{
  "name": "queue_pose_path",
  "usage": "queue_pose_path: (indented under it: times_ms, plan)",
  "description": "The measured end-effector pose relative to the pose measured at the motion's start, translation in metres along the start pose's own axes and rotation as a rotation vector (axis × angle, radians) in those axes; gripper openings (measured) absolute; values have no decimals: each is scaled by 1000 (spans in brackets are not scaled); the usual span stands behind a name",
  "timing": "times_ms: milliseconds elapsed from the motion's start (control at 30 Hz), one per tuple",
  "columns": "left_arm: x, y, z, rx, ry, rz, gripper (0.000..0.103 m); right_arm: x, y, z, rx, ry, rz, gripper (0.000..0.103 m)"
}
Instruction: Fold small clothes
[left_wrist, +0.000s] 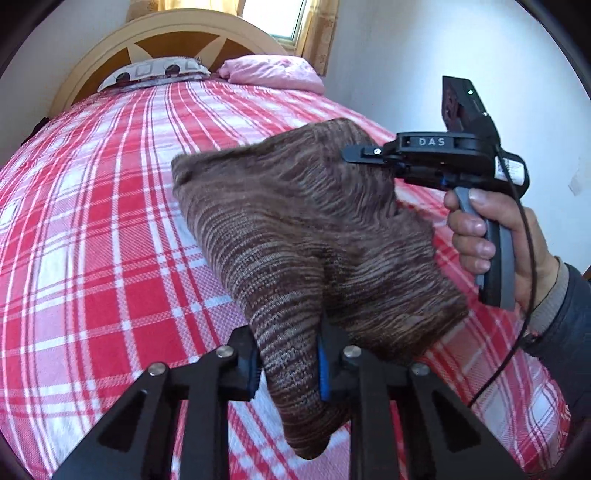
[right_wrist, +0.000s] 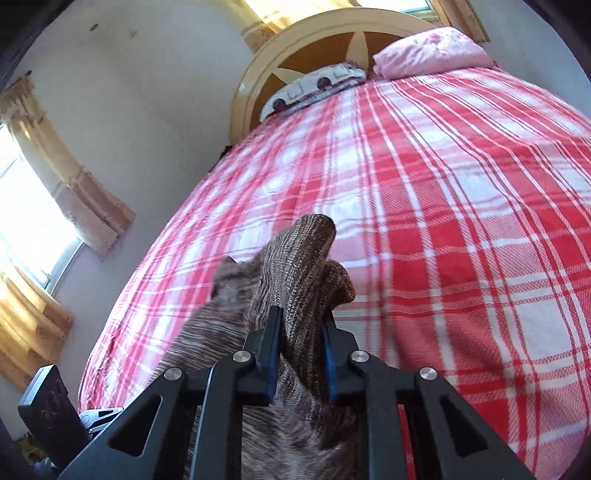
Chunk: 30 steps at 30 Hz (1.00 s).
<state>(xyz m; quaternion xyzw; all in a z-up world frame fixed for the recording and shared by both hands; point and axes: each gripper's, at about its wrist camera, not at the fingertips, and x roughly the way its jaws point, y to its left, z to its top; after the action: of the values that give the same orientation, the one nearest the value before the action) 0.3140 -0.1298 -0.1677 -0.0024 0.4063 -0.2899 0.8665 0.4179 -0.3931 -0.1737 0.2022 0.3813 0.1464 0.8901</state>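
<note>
Brown knitted cloth (left_wrist: 295, 236), streaked with paler thread, hangs above a bed between two hand-held grippers. The left gripper (left_wrist: 288, 363) sits at the near edge of its own camera view, its black fingers with blue pads (left_wrist: 322, 373) pinched almost together on a thick fold of the knit; the fold bulges out above and below the pads. The right gripper (right_wrist: 301, 354) is likewise nearly closed on another bunched part of the same cloth, with a rounded lump of knit rising beyond its fingertips. In the left camera view that right gripper (left_wrist: 364, 153) shows from the side at the right, its tip buried in the far right corner of the cloth, and a hand (left_wrist: 495, 236) wraps its grey handle, with a dark sleeve (left_wrist: 565, 325) behind it.

The cloth is lifted clear of the red and white checked bedspread (left_wrist: 92, 221), which covers the whole bed. At the far end lie a patterned pillow (left_wrist: 155, 72) on the left and a pink pillow (left_wrist: 273, 72) on the right, against a cream and brown curved headboard (left_wrist: 173, 37). Yellow curtains (right_wrist: 70, 173) frame a bright window on the left wall.
</note>
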Motion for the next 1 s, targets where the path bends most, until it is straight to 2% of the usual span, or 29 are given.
queue_pose_path:
  times_ms: [167, 533, 1000]
  plan:
    - [-25, 4, -10, 5, -28, 17, 23, 2, 29, -5, -34, 13, 27, 19]
    - [-87, 38, -45, -60, -80, 81, 23, 25, 96, -26, -76, 53, 113, 18]
    - [-166, 82, -88, -129, -140, 206, 23, 78, 209, -48, -156, 117, 244, 18]
